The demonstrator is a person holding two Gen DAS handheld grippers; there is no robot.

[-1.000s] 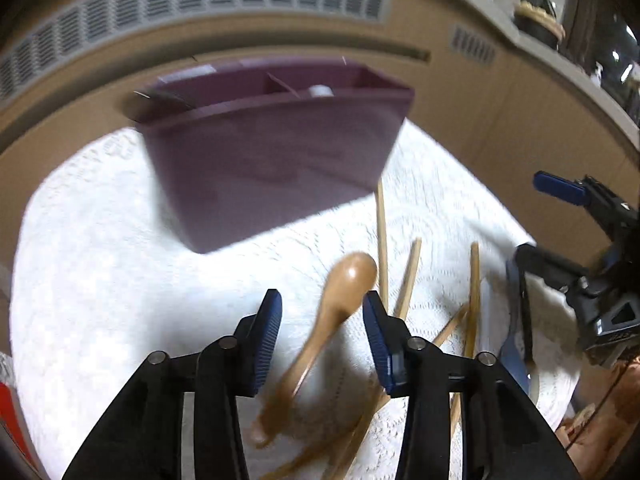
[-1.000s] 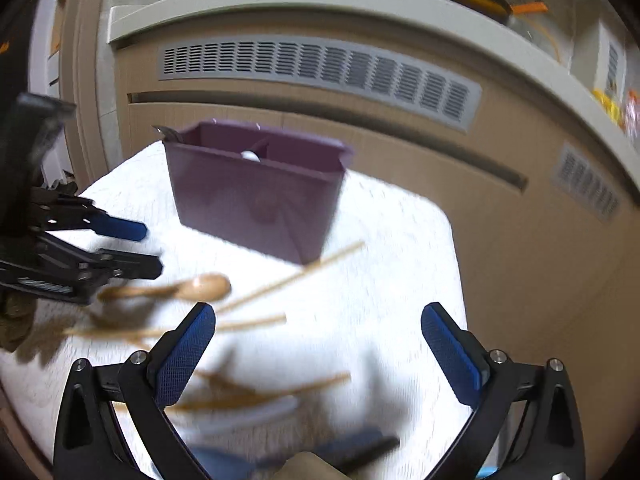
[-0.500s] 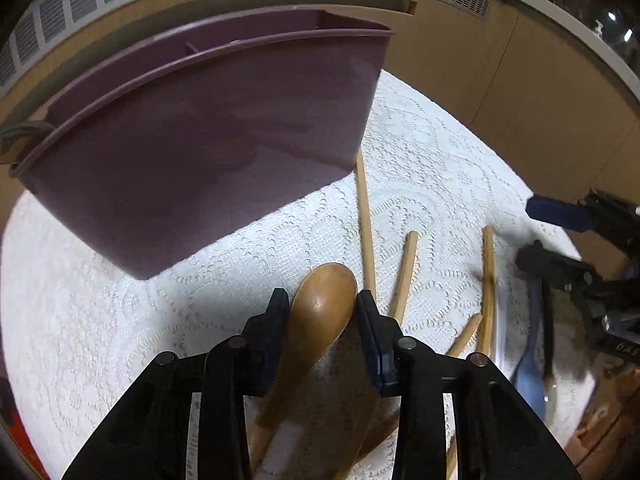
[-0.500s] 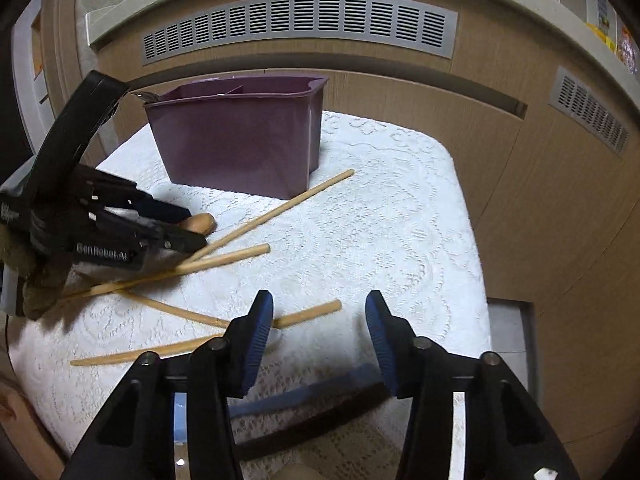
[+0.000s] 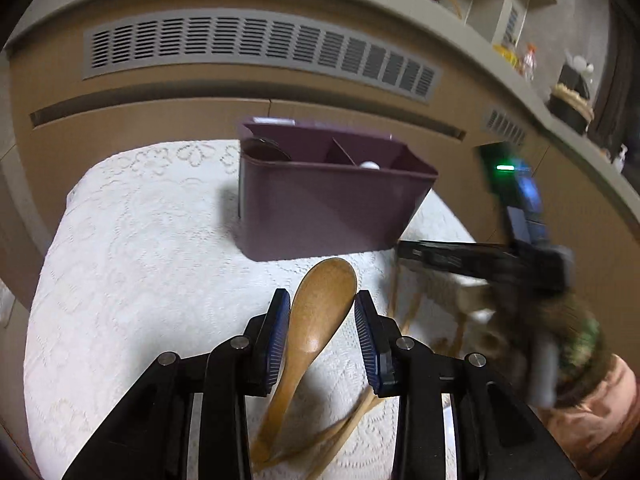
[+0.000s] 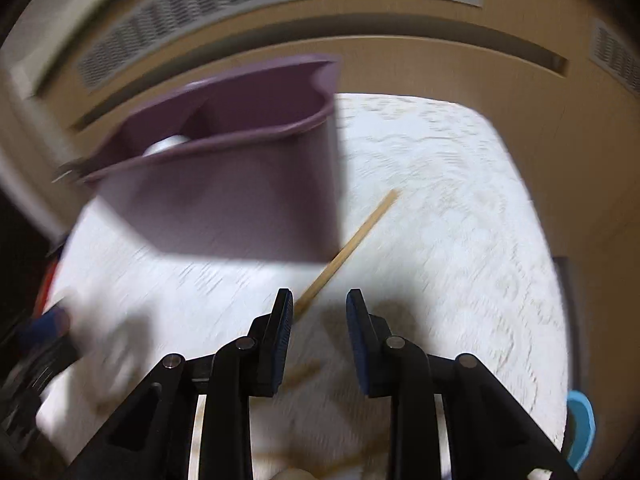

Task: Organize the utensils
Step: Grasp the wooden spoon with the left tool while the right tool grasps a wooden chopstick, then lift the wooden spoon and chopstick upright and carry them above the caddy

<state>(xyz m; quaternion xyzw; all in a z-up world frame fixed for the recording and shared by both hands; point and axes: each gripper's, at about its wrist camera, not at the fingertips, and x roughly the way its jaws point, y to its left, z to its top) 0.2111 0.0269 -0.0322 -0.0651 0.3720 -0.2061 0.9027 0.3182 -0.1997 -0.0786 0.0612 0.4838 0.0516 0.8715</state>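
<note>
A purple divided organizer (image 5: 332, 208) stands on the white lace cloth (image 5: 140, 260), with a white item (image 5: 368, 165) and a dark utensil (image 5: 266, 148) inside. My left gripper (image 5: 322, 294) is shut on the wooden spoon (image 5: 320, 320), bowl forward, and holds it above the cloth. Loose chopsticks (image 5: 412, 312) lie blurred to its right. The right gripper (image 5: 480, 256) is over them in the left wrist view. In its own view the right gripper (image 6: 318, 294) is closing. A chopstick (image 6: 352, 240) runs in beside its left pad (image 6: 282, 332), and neither pad presses on it. The organizer (image 6: 240, 200) is just ahead.
A tan cabinet front with vent grilles (image 5: 256, 48) rises behind the table. A gloved hand (image 5: 580, 340) holds the right gripper. A light blue object (image 6: 580, 420) sits at the table's right edge. The cloth (image 6: 440, 220) to the organizer's right is bare.
My left gripper has shut on the spoon, lifted it and drawn back from the organizer. The right gripper has narrowed from wide open and swung in over a chopstick near the organizer.
</note>
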